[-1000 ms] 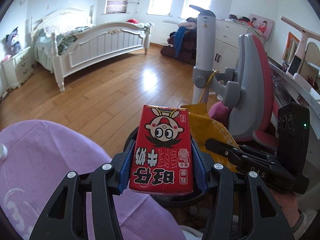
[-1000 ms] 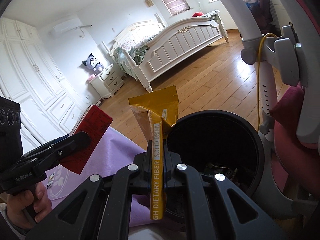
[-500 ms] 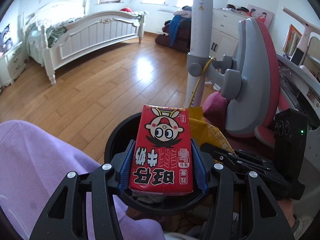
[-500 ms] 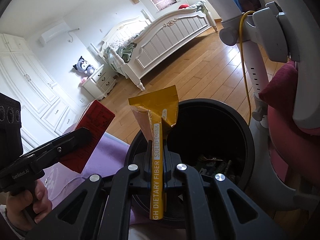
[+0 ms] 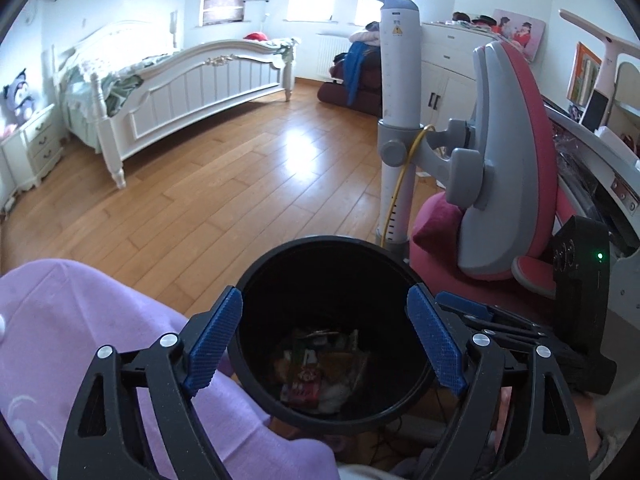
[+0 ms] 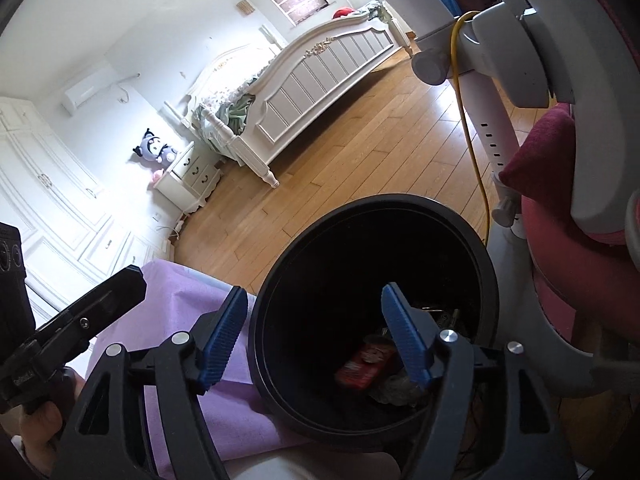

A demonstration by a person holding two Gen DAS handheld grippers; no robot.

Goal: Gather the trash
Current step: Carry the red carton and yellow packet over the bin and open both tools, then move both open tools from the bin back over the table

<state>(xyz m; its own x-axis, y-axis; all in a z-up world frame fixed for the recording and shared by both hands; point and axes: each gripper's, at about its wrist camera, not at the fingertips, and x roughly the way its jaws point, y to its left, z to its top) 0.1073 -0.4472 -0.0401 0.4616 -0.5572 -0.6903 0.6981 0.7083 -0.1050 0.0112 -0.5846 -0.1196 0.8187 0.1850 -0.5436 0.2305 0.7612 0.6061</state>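
Observation:
A round black trash bin [image 5: 256, 280] stands on the wood floor; it also shows in the right wrist view [image 6: 472, 240]. The red milk carton [image 5: 303, 387] lies at its bottom among other wrappers, and it shows in the right wrist view [image 6: 366, 362] too. My left gripper [image 5: 326, 342] is open and empty above the bin mouth. My right gripper [image 6: 316, 338] is open and empty over the bin's near rim. The yellow sachet cannot be made out for certain in the dark bin.
A lilac cloth [image 5: 72, 344] covers the surface left of the bin. A pink and grey chair [image 5: 504, 168] and a grey post with a yellow cable [image 5: 396, 152] stand right of it. A white bed [image 5: 180, 84] is across the floor.
Both grippers have opened. The red carton and the yellow sachet have left the jaws, and the carton now lies in the bin.

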